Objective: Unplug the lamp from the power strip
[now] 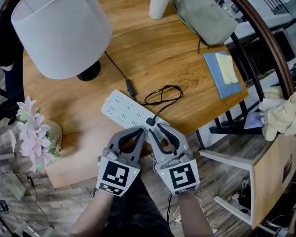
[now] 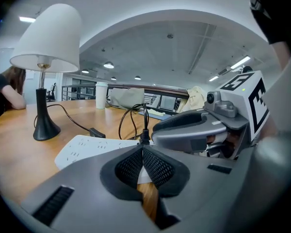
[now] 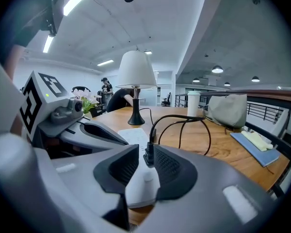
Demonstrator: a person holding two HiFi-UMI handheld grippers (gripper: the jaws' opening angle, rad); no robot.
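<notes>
The lamp (image 1: 61,28) with its white shade stands at the table's far left on a black base (image 1: 89,73). Its black cord (image 1: 163,95) loops to a plug (image 1: 150,121) seated in the near end of the white power strip (image 1: 122,107). My right gripper (image 1: 154,128) is open around that end. In the right gripper view the plug (image 3: 149,154) stands between the pads, close to the right one, with a gap on the left. My left gripper (image 1: 141,131) sits beside it over the strip's near edge. Its pads (image 2: 155,166) meet, shut on nothing.
At the table's far side are a cup (image 1: 160,1), a grey bag (image 1: 204,14) and a blue notebook (image 1: 224,73). A vase of pink flowers (image 1: 34,137) stands at the near left corner. A chair (image 1: 246,172) with a cloth (image 1: 286,115) is on the right.
</notes>
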